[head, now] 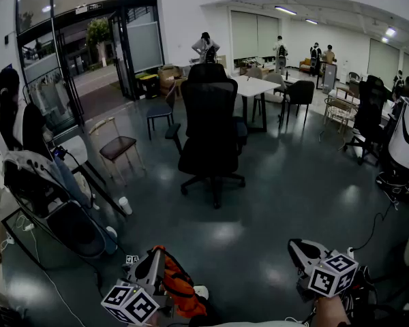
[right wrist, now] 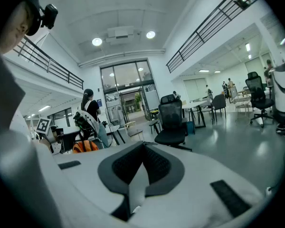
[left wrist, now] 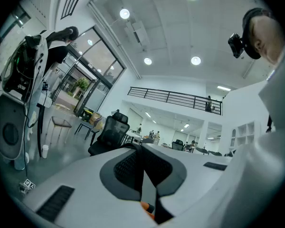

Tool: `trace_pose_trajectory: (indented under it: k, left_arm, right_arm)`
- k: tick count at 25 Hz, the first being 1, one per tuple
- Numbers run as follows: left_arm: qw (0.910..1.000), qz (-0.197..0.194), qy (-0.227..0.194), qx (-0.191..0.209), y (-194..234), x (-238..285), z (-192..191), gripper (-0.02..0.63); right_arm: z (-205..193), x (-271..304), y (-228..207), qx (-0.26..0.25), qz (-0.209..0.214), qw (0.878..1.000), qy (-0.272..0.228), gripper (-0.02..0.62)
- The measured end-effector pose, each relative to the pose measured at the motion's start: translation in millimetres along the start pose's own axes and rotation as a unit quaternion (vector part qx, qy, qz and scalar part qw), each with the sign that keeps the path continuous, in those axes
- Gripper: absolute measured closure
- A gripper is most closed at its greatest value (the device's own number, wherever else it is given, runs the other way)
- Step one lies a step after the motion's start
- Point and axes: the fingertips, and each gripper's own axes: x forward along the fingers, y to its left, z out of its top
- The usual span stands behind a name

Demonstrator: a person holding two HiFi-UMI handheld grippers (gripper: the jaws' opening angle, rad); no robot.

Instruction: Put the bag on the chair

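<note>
A black office chair stands mid-floor, some way ahead of me, its seat bare. It also appears in the left gripper view and the right gripper view. The orange bag hangs at the bottom of the head view, against my left gripper. That gripper's jaws are closed, and an orange bit of the bag shows pinched at their base. My right gripper is at the lower right, jaws together with nothing between them. It sees the bag to its left.
A light chair with a brown seat, a paper cup and a white-and-black machine stand at the left. A white table with chairs is behind the office chair. Another black chair and a cable are at right. People stand at the back.
</note>
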Motion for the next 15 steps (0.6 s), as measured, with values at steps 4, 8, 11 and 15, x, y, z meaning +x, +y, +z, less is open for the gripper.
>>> trace_pose_trajectory:
  k: [4, 8, 11, 15]
  left_arm:
    - [0.9999, -0.005, -0.001, -0.009, -4.4, -0.1, -2.7, 0.606]
    - [0.9999, -0.008, 0.002, -0.006, -9.4, -0.1, 0.2, 0.606]
    - [0.9999, -0.008, 0.01, -0.001, -8.8, 2.9, -1.4, 0.606]
    - [0.9996, -0.022, 0.014, 0.009, -11.3, 15.5, 0.4, 0.606]
  right_arm:
    - [4.0, 2.0, -0.9, 0.001, 0.007, 1.0, -0.002, 0.591]
    - [4.9, 6.6, 2.4, 0.005, 0.014, 1.0, 0.0, 0.591]
    - [4.1, 10.6, -0.2, 0.008, 0.013, 1.0, -0.001, 0.591]
    - [4.8, 20.7, -7.6, 0.033, 0.013, 0.999, -0.019, 0.589]
